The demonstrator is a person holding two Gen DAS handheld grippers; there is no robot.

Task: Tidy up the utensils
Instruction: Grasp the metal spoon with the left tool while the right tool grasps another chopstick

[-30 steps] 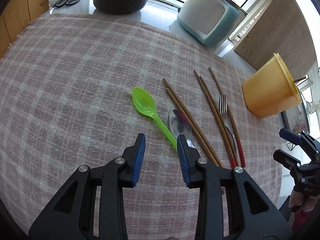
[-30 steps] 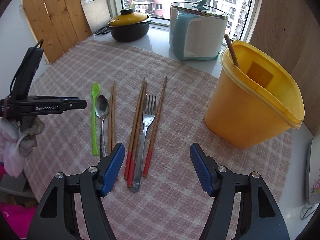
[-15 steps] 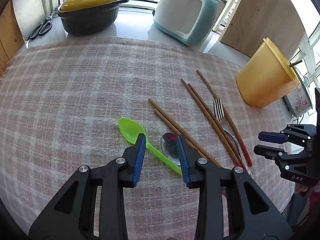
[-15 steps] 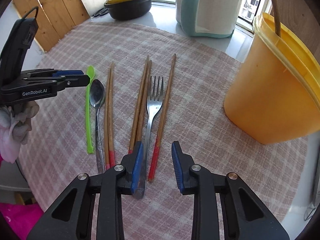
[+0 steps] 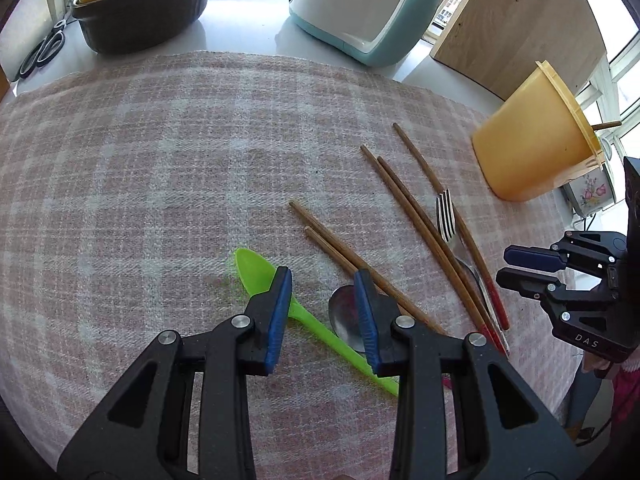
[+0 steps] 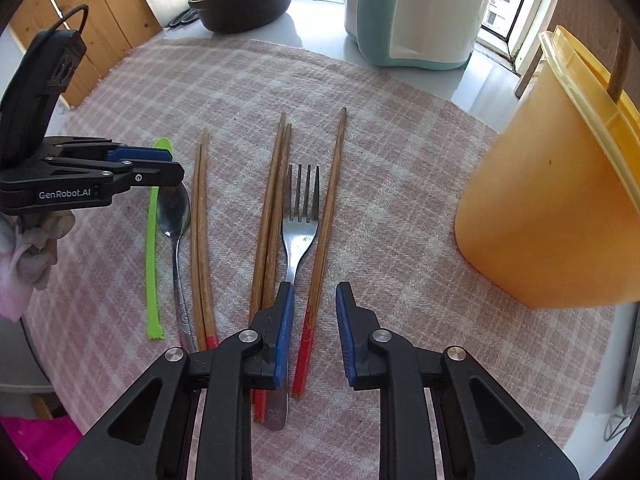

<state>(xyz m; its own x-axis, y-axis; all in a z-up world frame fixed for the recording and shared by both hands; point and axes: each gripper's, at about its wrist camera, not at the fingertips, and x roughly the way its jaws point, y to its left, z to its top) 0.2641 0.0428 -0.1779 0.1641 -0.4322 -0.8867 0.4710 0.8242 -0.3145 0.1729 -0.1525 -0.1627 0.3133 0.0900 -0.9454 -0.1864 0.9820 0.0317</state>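
On the checked cloth lie a green plastic spoon [image 6: 151, 248], a metal spoon [image 6: 174, 208], a pair of chopsticks [image 6: 200, 220], a second pair [image 6: 274, 208], a fork [image 6: 300, 216] and a single red-tipped chopstick [image 6: 328, 208]. My right gripper [image 6: 314, 288] hangs low over that chopstick's red end. Its jaws are closing, with the chopstick between them and a gap still showing. My left gripper [image 5: 322, 276] stands open above the green spoon [image 5: 256, 268], beside the metal spoon's bowl [image 5: 344, 314]. A yellow bucket [image 6: 552, 208] at the right holds one chopstick [image 6: 618, 64].
Behind the cloth [image 5: 160, 160] stand a black pot with a yellow lid [image 6: 244, 0] and a teal-and-white appliance [image 6: 416, 12]. Scissors [image 5: 44, 52] lie at the far left. Wooden boards [image 6: 100, 20] lean at the back left. The table edge runs close behind the utensil handles.
My right gripper's jaws have narrowed from wide apart and sunk toward the single chopstick's red end. My left gripper has shifted over the green spoon's neck and rolled a little.
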